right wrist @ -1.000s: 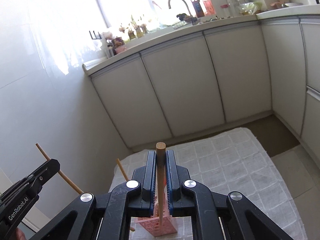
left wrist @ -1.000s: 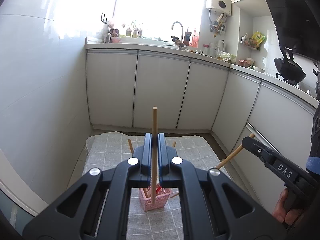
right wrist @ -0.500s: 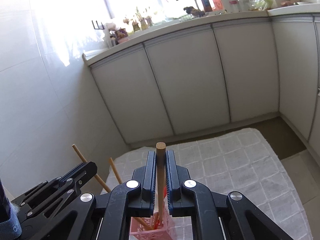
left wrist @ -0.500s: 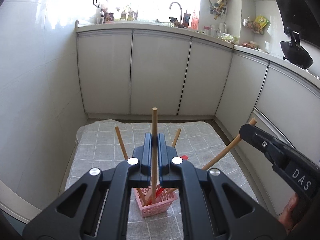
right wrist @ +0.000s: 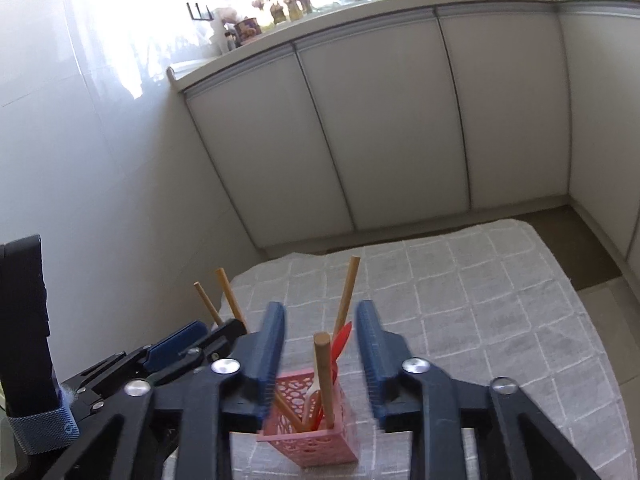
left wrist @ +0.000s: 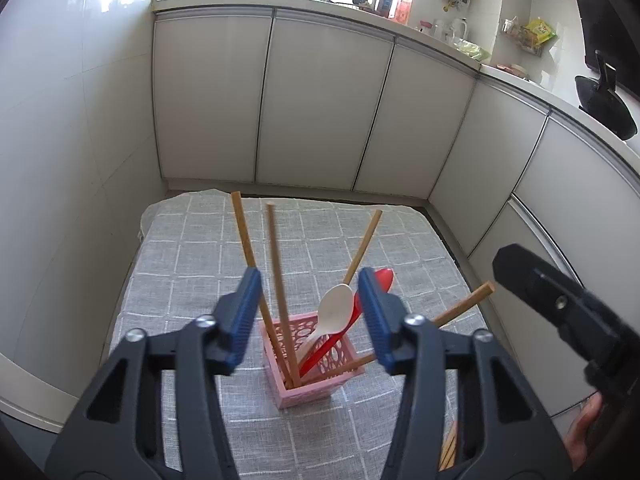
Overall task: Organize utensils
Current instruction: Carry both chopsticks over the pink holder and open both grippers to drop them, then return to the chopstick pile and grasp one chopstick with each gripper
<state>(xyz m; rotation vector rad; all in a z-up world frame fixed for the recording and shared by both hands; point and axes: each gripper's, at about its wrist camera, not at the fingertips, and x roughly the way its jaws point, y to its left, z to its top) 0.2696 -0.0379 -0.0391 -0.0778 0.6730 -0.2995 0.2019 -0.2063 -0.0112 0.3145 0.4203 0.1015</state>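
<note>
We see left gripper and right gripper angled down over pink basket on checked cloth; jaws just opened, about half-wide, gripping nothing; chopsticks stand in basket.

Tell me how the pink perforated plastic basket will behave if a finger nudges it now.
The pink perforated plastic basket is narrow, tall and probably light, so a nudge would likely slide or tip it. The long wooden chopsticks lean well above its rim, probably making it top-heavy. The grey checked cloth underneath may add some grip, favouring tipping over sliding.
</note>
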